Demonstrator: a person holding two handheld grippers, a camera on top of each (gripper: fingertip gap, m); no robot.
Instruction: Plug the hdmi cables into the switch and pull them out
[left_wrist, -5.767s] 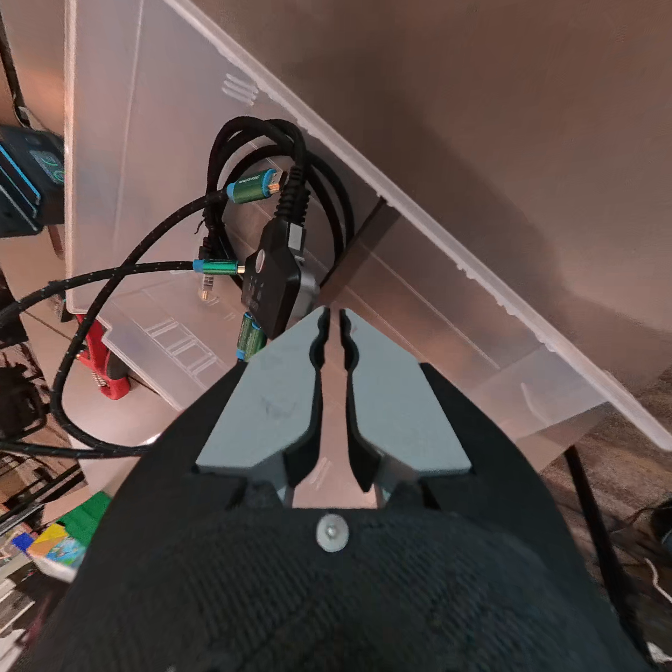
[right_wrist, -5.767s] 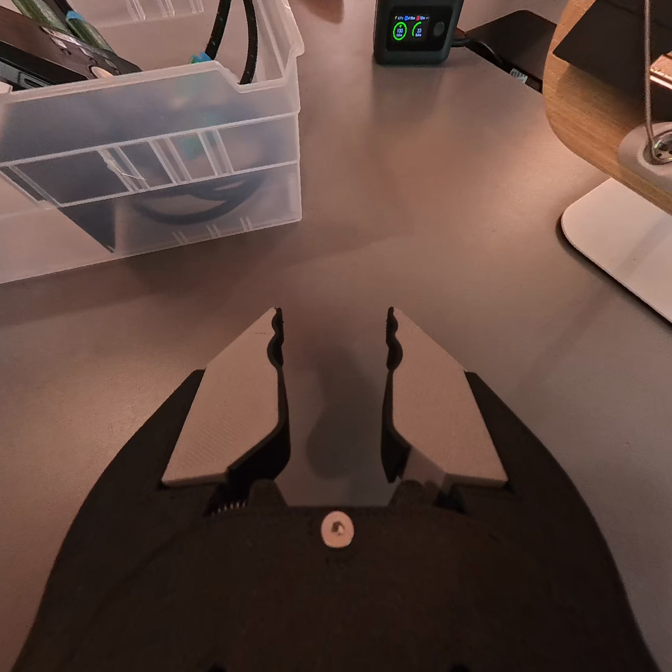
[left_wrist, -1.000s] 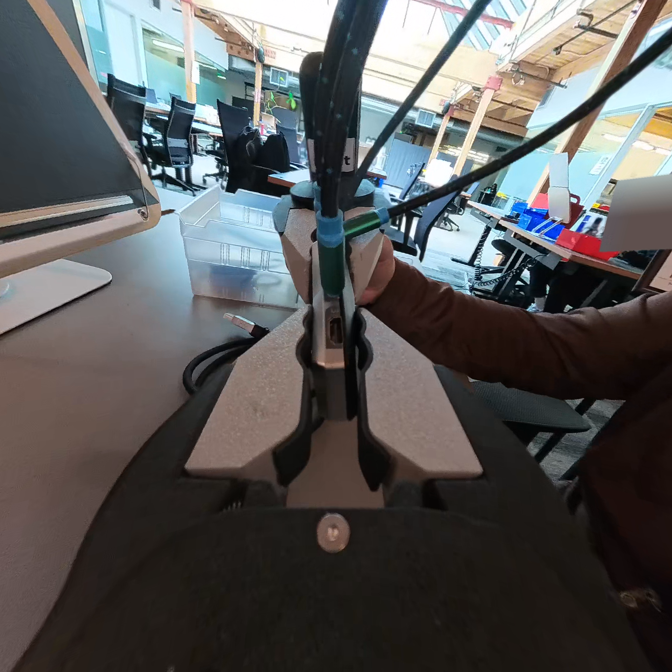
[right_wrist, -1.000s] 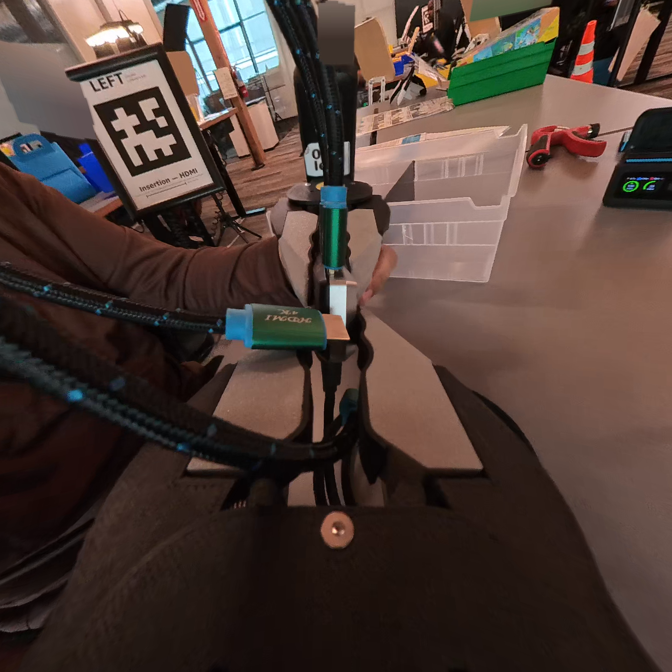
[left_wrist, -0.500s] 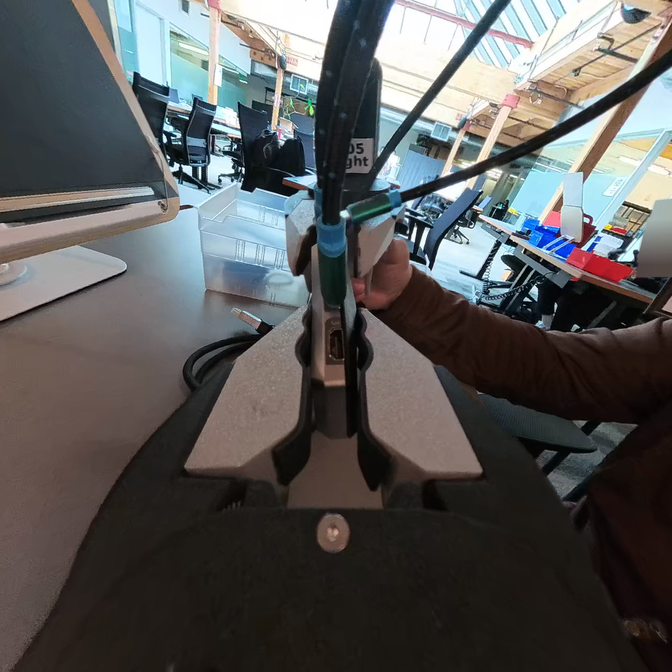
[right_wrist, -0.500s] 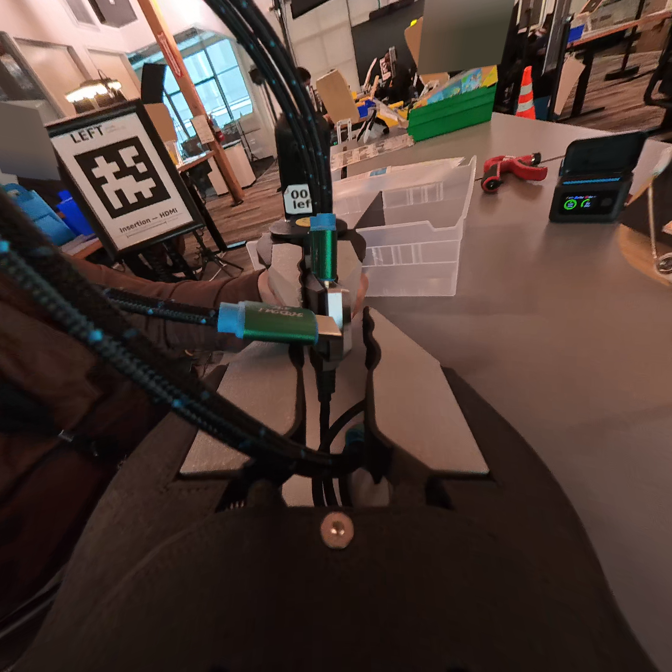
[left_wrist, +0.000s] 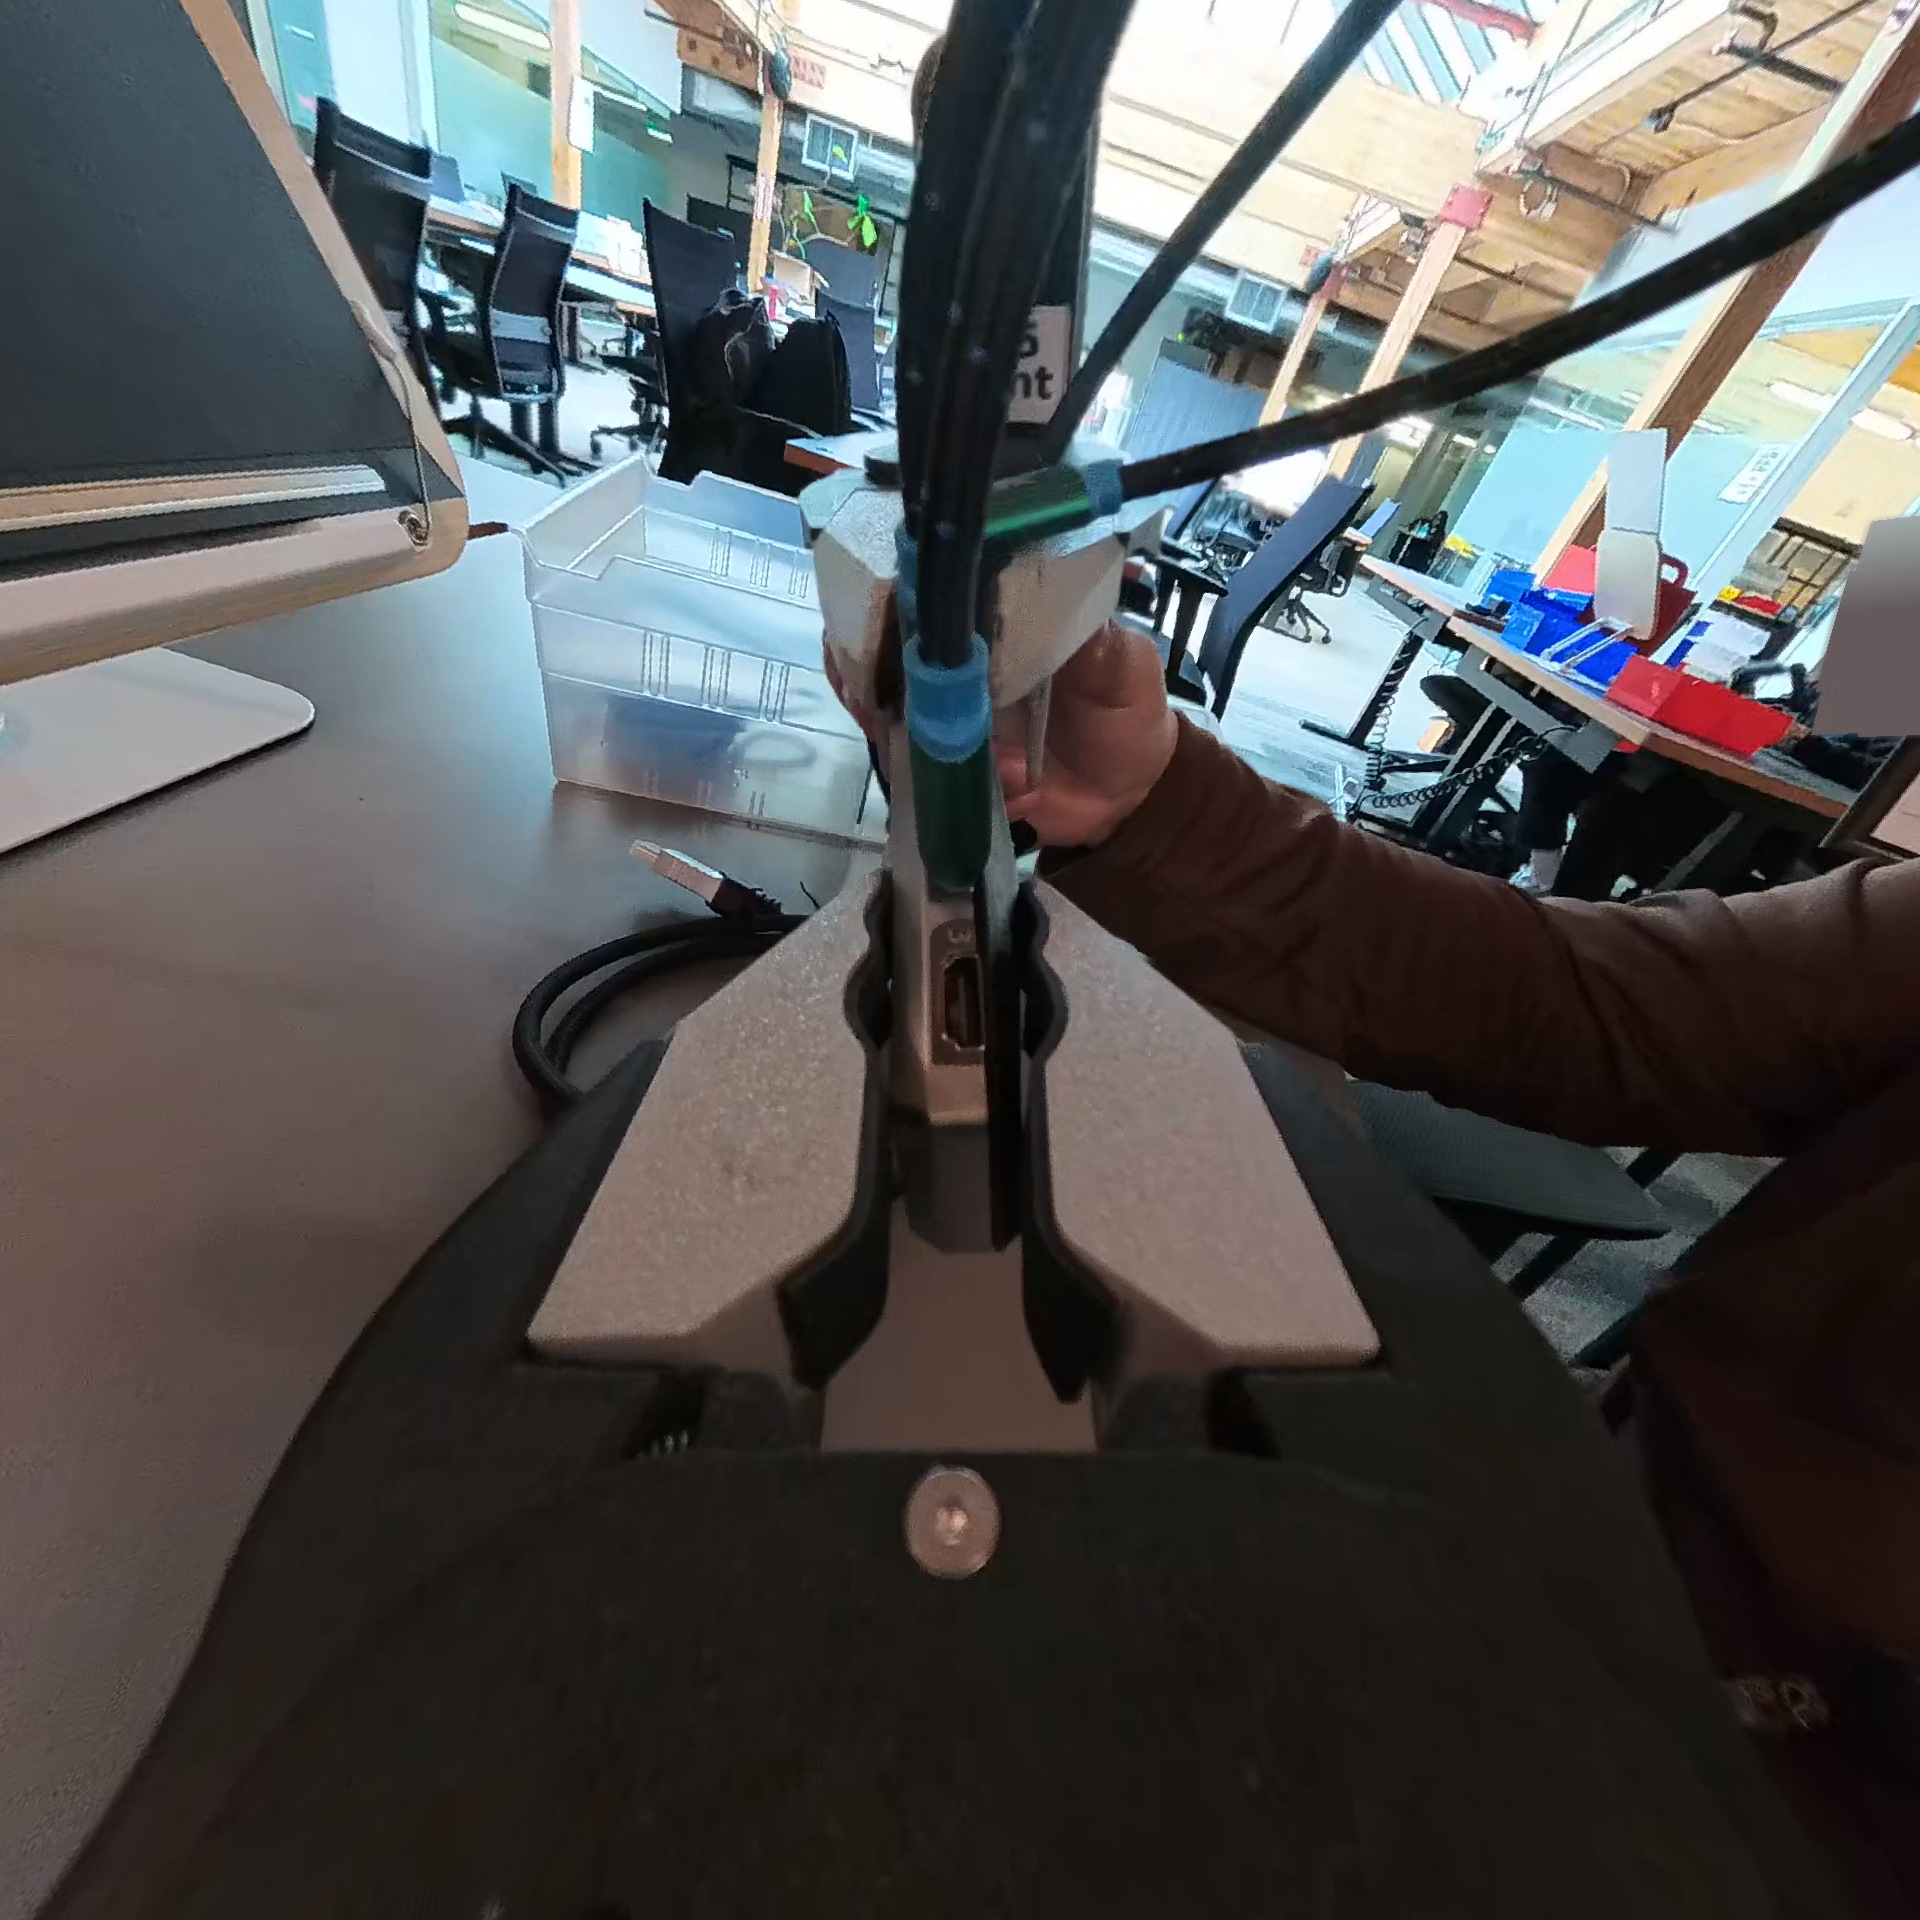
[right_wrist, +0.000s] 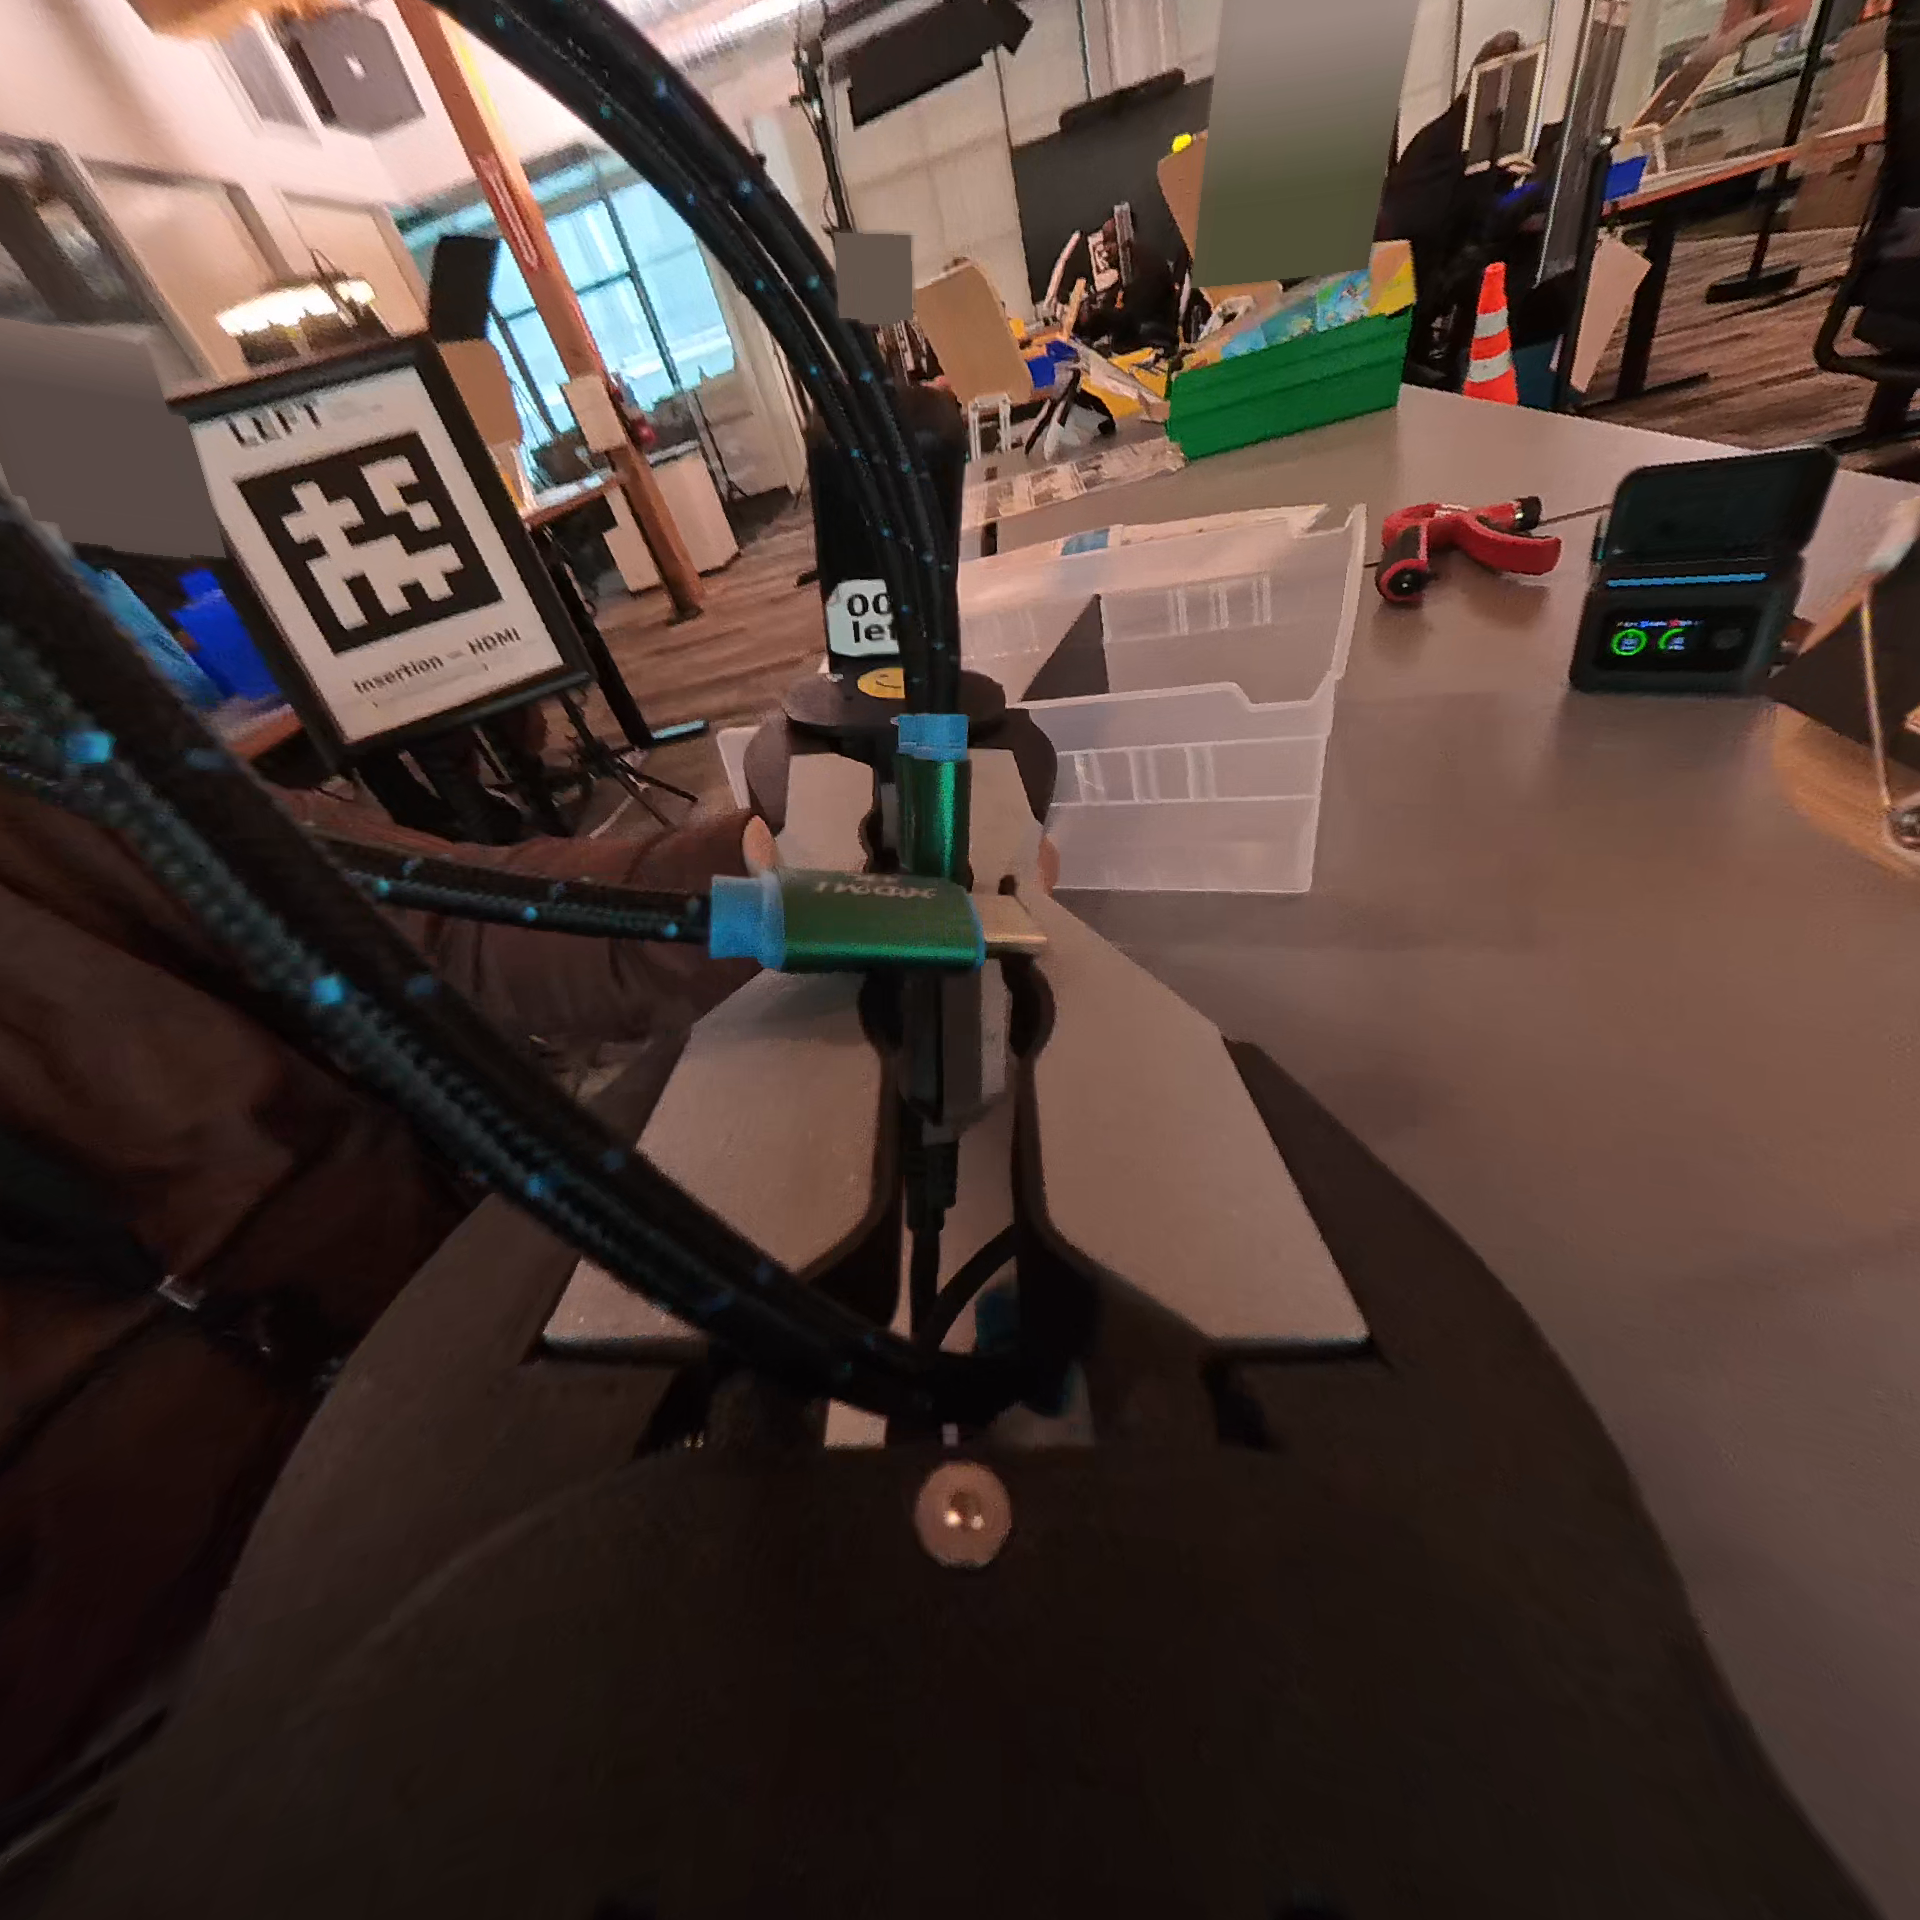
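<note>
My left gripper (left_wrist: 951, 935) is shut on the flat grey hdmi switch (left_wrist: 935, 1081), held on edge with one empty port facing the camera. A green hdmi plug (left_wrist: 948, 800) with a blue collar sits in the switch's far end. My right gripper (right_wrist: 951, 966) meets it tip to tip and is shut on a dark cable end (right_wrist: 940, 1060), largely shadowed. A second green plug (right_wrist: 873, 923) lies across the right gripper's left finger with its metal tip bare. Braided black cables (right_wrist: 436, 1101) loop up and to the left.
A clear plastic bin (left_wrist: 686, 665) stands behind the grippers. A monitor (left_wrist: 156, 364) is at the left, and a coiled black cable (left_wrist: 644, 966) lies on the table. In the right wrist view, a red clamp (right_wrist: 1465, 540) and a small black device (right_wrist: 1683, 592) are at the right, with a marker sign (right_wrist: 374, 551) at the left. My two grippers' fingertips are within a few centimetres of each other.
Both grippers stay shut and joined at the switch. The right gripper has tilted upward and come closer to the left camera. The upright plug stays in the switch.
</note>
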